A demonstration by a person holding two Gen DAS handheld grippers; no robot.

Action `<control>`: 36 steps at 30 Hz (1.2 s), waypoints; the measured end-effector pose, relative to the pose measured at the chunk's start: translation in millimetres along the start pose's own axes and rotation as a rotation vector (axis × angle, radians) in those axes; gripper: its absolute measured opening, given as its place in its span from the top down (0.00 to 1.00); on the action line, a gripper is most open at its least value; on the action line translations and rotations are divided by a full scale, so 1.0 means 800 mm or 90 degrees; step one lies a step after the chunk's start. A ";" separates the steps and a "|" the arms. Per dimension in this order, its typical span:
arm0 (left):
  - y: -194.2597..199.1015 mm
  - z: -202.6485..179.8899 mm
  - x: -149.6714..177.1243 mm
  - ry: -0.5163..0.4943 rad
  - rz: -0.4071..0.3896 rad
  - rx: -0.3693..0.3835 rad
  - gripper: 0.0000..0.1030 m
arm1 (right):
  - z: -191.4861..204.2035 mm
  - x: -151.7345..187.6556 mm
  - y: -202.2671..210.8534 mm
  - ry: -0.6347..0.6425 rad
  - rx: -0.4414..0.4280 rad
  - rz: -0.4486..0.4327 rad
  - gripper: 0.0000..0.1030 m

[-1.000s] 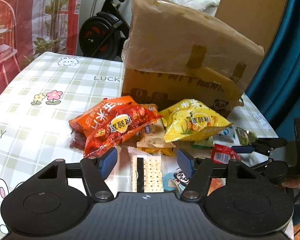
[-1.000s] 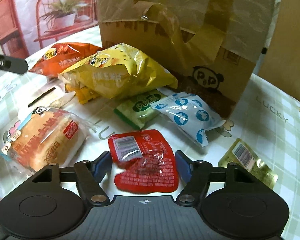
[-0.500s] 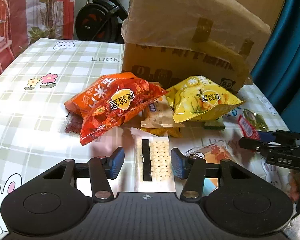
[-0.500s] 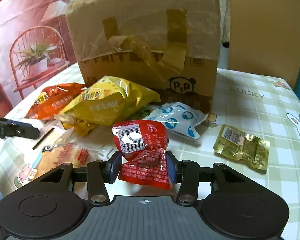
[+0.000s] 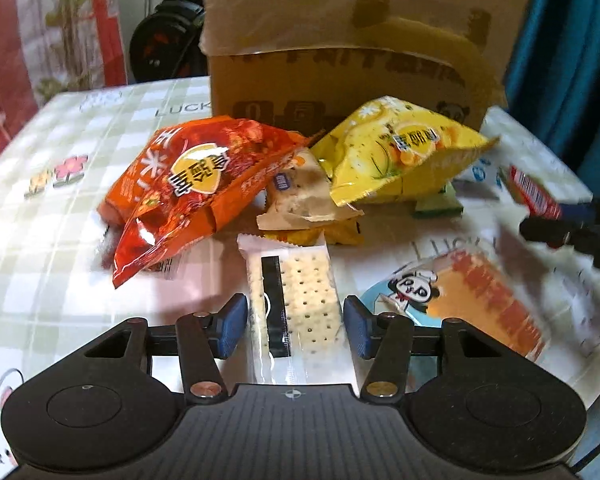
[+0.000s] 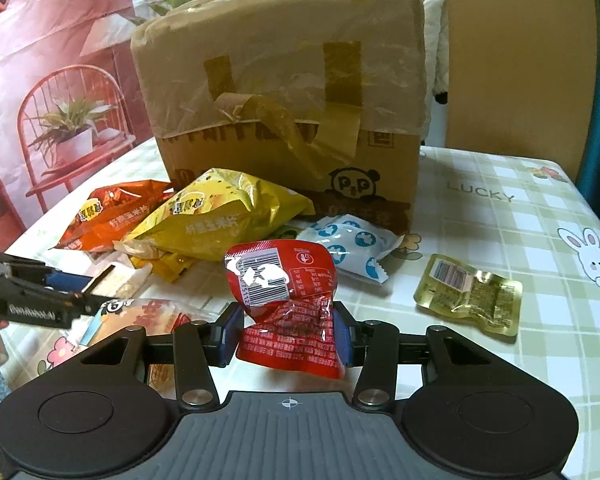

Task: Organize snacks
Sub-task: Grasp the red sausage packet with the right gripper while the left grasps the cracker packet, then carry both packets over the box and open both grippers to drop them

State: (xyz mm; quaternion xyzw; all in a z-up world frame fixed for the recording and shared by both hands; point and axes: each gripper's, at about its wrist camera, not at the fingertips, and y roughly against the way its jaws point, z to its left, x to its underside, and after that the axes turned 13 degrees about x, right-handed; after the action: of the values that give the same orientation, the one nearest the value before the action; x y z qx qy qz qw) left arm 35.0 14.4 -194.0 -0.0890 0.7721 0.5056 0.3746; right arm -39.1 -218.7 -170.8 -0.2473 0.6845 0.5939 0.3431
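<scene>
My right gripper [image 6: 288, 336] is shut on a small red snack packet [image 6: 288, 304] and holds it above the table; it also shows at the right in the left wrist view [image 5: 530, 190]. My left gripper [image 5: 294, 330] is open, its fingers on either side of a clear-wrapped cracker pack [image 5: 296, 300] that lies on the table. Behind it lie an orange chip bag [image 5: 192, 184], a yellow chip bag [image 5: 396, 156] and a tan packet [image 5: 304, 200]. A bread pack with a panda [image 5: 472, 300] lies to the right.
A large taped cardboard box [image 6: 288, 92] stands behind the snacks. A blue-and-white pouch [image 6: 352, 248] and a yellow-green packet [image 6: 468, 292] lie on the checked tablecloth [image 6: 512, 220] to the right. A green packet [image 5: 438, 204] peeks from under the yellow bag.
My right gripper closed on the red packet and lifted it off the table. My left gripper moved forward around the cracker pack and its jaws narrowed.
</scene>
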 end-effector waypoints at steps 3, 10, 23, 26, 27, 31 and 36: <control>-0.001 -0.003 0.000 -0.015 0.000 -0.007 0.52 | -0.001 -0.001 0.003 0.000 0.004 -0.006 0.58; 0.037 0.000 -0.012 0.003 -0.059 0.005 0.53 | -0.003 -0.017 0.022 -0.006 0.007 -0.049 0.58; 0.098 -0.006 -0.056 0.004 -0.167 0.035 0.53 | -0.009 -0.091 0.061 -0.003 0.007 -0.159 0.58; 0.107 -0.004 -0.060 0.024 -0.180 0.049 0.53 | -0.008 -0.100 0.067 0.001 0.005 -0.170 0.58; 0.114 -0.006 -0.063 0.021 -0.190 0.051 0.53 | -0.008 -0.103 0.069 0.004 0.004 -0.174 0.58; 0.134 -0.013 -0.086 -0.002 -0.243 0.054 0.53 | -0.011 -0.123 0.077 0.005 0.003 -0.196 0.58; 0.158 -0.023 -0.135 -0.037 -0.315 0.058 0.53 | -0.015 -0.167 0.086 -0.002 -0.003 -0.234 0.58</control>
State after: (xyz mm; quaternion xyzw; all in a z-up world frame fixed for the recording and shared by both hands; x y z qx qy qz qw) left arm 37.1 32.5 -27.8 -0.2441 0.7378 0.3652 0.5125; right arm -7.1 -227.6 -24.0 -0.3683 0.6259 0.5228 0.4464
